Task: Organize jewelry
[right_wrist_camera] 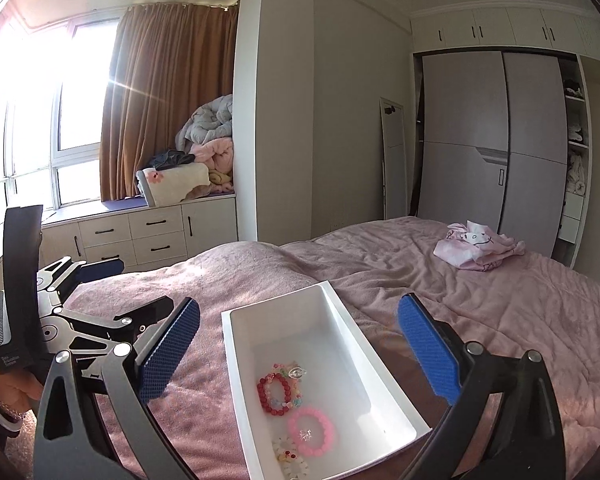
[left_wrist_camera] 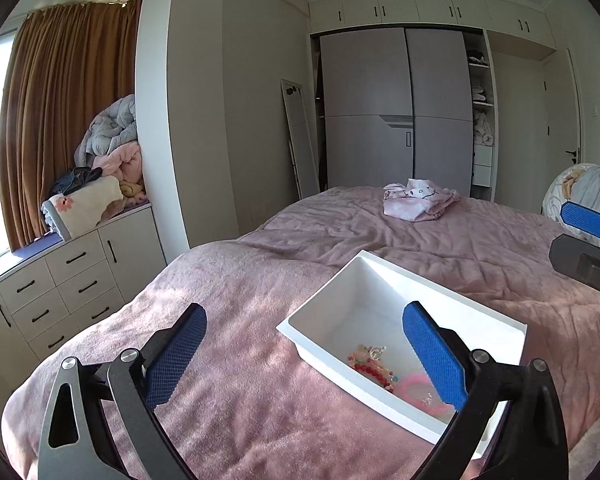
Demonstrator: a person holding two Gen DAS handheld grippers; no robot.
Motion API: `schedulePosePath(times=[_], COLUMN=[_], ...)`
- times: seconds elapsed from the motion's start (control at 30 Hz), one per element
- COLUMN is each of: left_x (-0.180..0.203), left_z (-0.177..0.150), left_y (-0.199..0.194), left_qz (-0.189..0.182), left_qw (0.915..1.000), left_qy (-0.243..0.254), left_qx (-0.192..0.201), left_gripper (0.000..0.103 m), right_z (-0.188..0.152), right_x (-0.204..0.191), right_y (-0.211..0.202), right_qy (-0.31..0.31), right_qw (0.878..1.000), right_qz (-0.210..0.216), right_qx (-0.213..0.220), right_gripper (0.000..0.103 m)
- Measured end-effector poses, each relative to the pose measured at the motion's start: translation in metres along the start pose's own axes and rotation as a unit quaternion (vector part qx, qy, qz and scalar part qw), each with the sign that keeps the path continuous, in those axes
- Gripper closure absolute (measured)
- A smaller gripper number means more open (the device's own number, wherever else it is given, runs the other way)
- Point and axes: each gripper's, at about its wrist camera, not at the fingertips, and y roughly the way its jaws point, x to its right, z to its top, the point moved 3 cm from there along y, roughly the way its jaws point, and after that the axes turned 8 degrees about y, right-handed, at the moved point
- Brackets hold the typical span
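Note:
A white plastic bin (left_wrist_camera: 320, 312) (right_wrist_camera: 340, 320) lies on the pink bed. Inside it are a red bead bracelet (right_wrist_camera: 275, 394) (left_wrist_camera: 370, 372), a pink bead bracelet (right_wrist_camera: 311, 431) (left_wrist_camera: 414, 394), a pale multicoloured bracelet (right_wrist_camera: 290, 458) and a small clear charm (right_wrist_camera: 298, 372). My left gripper (left_wrist_camera: 304, 354) is open and empty, above the bin's near left corner. My right gripper (right_wrist_camera: 300, 352) is open and empty, straddling the bin above the bracelets. The left gripper's body shows at the left of the right wrist view (right_wrist_camera: 80, 320).
The pink bedspread (left_wrist_camera: 460, 248) (right_wrist_camera: 500, 300) spreads all around the bin. A folded pink cartoon-print garment (left_wrist_camera: 418, 198) (right_wrist_camera: 478, 250) lies farther up the bed. A white drawer unit (left_wrist_camera: 60, 280) with piled bedding stands left, a grey wardrobe (left_wrist_camera: 396, 108) behind.

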Motion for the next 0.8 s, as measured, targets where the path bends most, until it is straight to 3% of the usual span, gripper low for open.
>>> schedulePosePath(times=[0.13,0.4,0.57,0.8], left_x=[0.005,0.025,0.035,0.062], left_z=[-0.008,-0.032,-0.054,-0.079], left_y=[-0.014,-0.027,-0.029,-0.016], left_qz=[0.019,0.070,0.069,0.088], left_qw=[0.9995,0.9968,0.9956,0.9954], left_qy=[-0.024,-0.035,-0.059,-0.039], left_qx=[0.009,0.016,0.022,0.001], left_gripper=[0.004,0.004,0.004,0.004], right_z=[-0.008,-0.059,-0.083,-0.107], right_x=[0.019,0.055,0.058,0.046], right_y=[-0.026,-0.043,-0.043,-0.028], right_qy=[0.026,0.070,0.051,0.004], right_qw=[0.999,0.997,0.997,0.999], right_qz=[0.015,-0.002,-0.006,0.007], right_qx=[0.023,0.036,0.052,0.052], right_gripper=[0.005,0.005,0.005,0.005])
